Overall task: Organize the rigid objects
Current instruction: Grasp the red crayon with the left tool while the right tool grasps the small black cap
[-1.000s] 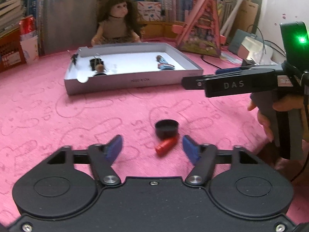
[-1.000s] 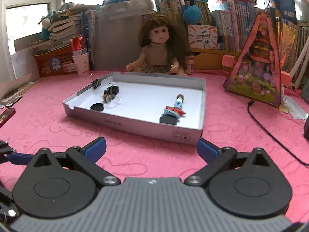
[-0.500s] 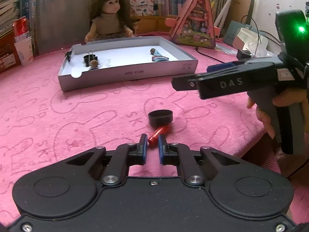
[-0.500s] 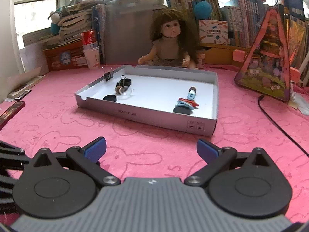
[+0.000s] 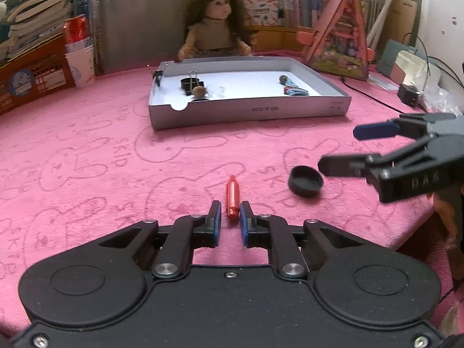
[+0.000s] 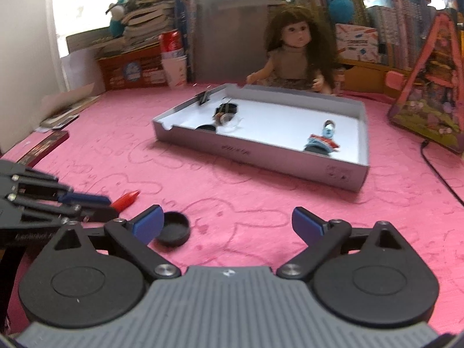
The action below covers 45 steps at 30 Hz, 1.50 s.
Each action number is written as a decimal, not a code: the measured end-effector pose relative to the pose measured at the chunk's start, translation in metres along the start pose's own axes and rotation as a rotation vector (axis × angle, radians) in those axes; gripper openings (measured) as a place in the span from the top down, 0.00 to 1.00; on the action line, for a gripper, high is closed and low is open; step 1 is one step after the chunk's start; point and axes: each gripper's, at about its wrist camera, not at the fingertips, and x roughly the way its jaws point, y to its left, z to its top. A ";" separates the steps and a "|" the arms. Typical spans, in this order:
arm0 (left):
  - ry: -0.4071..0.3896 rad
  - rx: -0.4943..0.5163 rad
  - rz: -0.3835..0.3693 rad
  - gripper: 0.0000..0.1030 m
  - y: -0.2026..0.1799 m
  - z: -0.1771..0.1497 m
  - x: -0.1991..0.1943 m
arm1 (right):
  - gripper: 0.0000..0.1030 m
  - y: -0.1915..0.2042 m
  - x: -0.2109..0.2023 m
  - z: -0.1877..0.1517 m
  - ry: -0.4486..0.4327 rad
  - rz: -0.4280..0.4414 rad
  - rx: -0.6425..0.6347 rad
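Observation:
A small red tube (image 5: 232, 198) points away from me, and my left gripper (image 5: 230, 217) is shut on its near end just above the pink cloth. A black round cap (image 5: 306, 180) lies to its right. My right gripper (image 5: 339, 148) reaches in from the right, its lower finger beside the cap. In the right wrist view my right gripper (image 6: 227, 220) is open, its jaws closing. The cap (image 6: 174, 229) lies just inside its left pad, untouched. The red tube (image 6: 126, 200) and left gripper (image 6: 87, 206) show at the left. The grey tray (image 5: 249, 113) stands farther back.
The tray (image 6: 261, 156) holds a binder clip (image 5: 191, 82), a small figure (image 6: 322, 142) and other bits. Behind it sits a doll (image 5: 216, 29). A paper cup (image 5: 81, 65), stacked books, a triangular toy house (image 5: 342, 34) and a black cable (image 6: 440, 171) ring the pink cloth.
My left gripper closed on the red tube, which now points straight away, clear of the cap. My right gripper dropped lower and swung towards the cap.

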 end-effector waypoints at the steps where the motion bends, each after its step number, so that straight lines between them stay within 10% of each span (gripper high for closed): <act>1: -0.001 -0.002 0.004 0.85 0.000 0.000 0.000 | 0.06 0.002 0.001 -0.001 0.004 0.009 -0.004; 25: -0.016 -0.014 0.128 0.63 0.012 -0.003 -0.001 | 0.59 0.029 0.009 -0.012 0.013 0.026 -0.076; 39: -0.047 -0.037 0.169 0.53 0.012 0.001 0.005 | 0.60 0.012 0.005 -0.018 -0.042 -0.145 -0.001; 45: -0.070 -0.021 0.097 0.46 0.002 -0.004 0.000 | 0.42 0.013 0.006 -0.020 -0.081 -0.154 0.004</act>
